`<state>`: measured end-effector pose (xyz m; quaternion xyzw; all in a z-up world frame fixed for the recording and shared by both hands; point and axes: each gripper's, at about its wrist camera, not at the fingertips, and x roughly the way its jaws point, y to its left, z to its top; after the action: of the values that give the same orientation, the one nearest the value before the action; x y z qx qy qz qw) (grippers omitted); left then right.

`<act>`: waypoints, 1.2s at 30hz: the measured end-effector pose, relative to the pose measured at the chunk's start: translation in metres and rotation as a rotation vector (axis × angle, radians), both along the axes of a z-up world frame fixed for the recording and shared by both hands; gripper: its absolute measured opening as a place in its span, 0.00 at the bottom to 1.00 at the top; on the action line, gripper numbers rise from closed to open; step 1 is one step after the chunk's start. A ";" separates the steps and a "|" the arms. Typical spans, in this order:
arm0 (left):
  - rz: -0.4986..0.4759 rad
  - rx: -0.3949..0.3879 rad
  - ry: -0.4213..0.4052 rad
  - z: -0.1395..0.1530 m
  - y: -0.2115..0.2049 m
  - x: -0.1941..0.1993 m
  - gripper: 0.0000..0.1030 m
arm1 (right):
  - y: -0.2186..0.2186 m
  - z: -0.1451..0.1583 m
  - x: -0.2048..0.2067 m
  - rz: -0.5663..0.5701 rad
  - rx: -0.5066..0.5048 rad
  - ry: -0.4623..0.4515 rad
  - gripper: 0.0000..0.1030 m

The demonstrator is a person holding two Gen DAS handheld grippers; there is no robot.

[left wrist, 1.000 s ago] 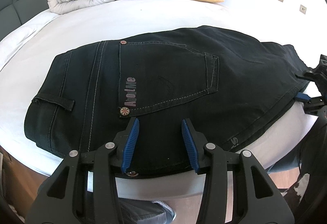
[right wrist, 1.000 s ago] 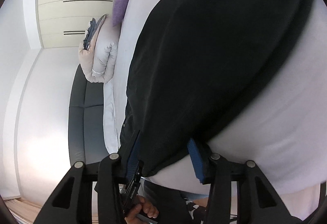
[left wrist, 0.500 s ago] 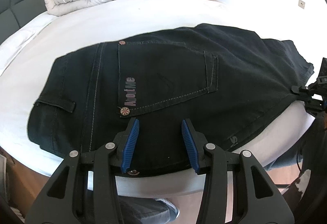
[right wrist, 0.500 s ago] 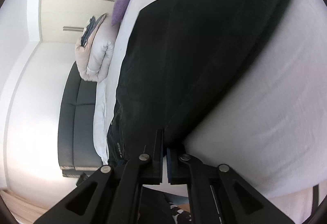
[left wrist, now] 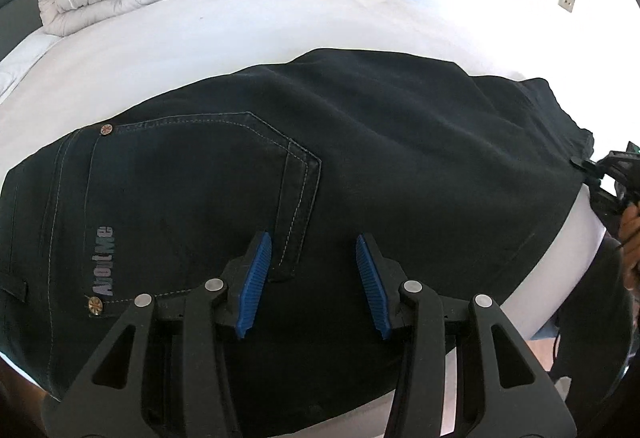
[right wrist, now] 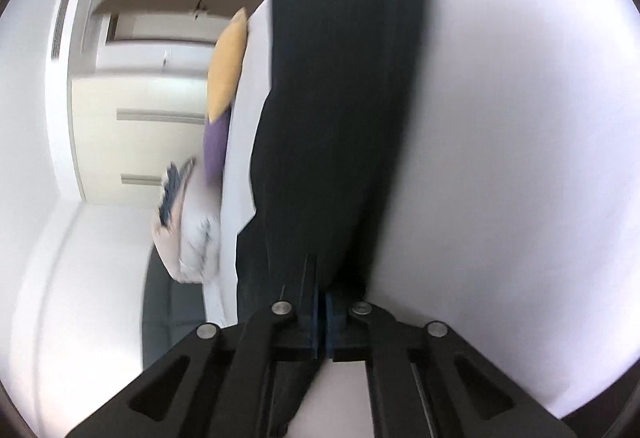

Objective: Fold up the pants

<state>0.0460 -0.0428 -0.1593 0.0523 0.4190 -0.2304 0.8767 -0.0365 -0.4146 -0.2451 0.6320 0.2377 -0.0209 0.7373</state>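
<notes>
— What's on the white bed (left wrist: 248, 38)?
— Black jeans (left wrist: 360, 158), folded along its near edge.
— And the grippers?
— Left gripper (left wrist: 312, 278) hovers over the back pocket, jaws apart. Right gripper (right wrist: 322, 322) has its jaws clamped on the jeans' far end.

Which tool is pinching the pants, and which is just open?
The right tool is shut on the pants. The left tool is open above them.
</notes>
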 end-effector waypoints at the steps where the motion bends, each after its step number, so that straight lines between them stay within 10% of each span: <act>1: -0.003 0.003 -0.001 0.000 0.001 -0.001 0.42 | 0.000 0.002 -0.002 0.001 -0.013 -0.006 0.01; 9: 0.009 -0.010 0.001 0.011 0.006 0.002 0.43 | -0.034 0.022 0.000 -0.083 -0.096 -0.020 0.21; 15: 0.016 -0.005 0.013 0.004 0.007 0.007 0.46 | -0.086 0.021 -0.033 -0.249 -0.114 0.003 0.07; 19: 0.025 -0.059 0.017 0.018 0.010 0.010 0.46 | -0.095 0.041 -0.068 -0.392 -0.192 0.073 0.29; 25: -0.001 -0.100 0.022 0.039 -0.008 0.041 0.46 | 0.012 0.092 0.039 0.149 -0.322 -0.070 0.14; 29: -0.025 -0.130 0.059 0.039 -0.025 0.068 0.36 | 0.115 0.076 0.124 0.501 -0.231 -0.076 0.09; 36: -0.051 -0.064 0.132 0.008 -0.046 0.095 0.24 | 0.146 0.012 0.194 0.544 -0.100 0.063 0.00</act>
<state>0.1411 -0.0885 -0.1509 0.0197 0.4667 -0.2690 0.8423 0.1580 -0.2687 -0.2328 0.5070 0.4200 0.1466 0.7382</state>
